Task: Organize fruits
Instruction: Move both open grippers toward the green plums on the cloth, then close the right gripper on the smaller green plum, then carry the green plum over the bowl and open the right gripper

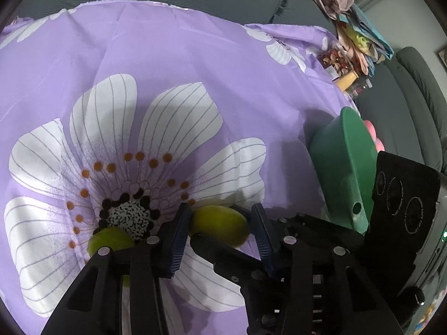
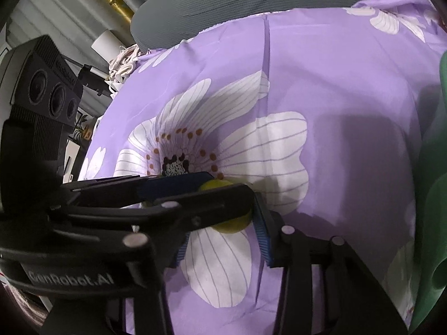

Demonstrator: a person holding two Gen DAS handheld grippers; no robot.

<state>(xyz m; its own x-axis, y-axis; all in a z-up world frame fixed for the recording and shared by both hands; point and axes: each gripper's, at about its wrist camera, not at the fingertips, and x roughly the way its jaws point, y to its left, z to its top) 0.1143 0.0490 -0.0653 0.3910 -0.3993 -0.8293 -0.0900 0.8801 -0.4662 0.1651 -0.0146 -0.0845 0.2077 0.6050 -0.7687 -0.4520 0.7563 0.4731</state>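
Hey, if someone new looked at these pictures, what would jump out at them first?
Probably the purple cloth with its big white flower, spread over the whole surface. Next, the green fruit on that flower, with both black tongs crowding around it, and a second green fruit just left. A green bowl sits at the right edge.

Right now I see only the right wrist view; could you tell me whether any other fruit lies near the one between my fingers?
Observer: Yes, a second green fruit lies on the cloth beside the green fruit, partly hidden by the left gripper.
Operator: Thank you. Is the green bowl empty?
Observer: No, pink fruits show over its rim.
Operator: Anything beyond it?
Observer: Jars and packets crowd the cloth's far edge.
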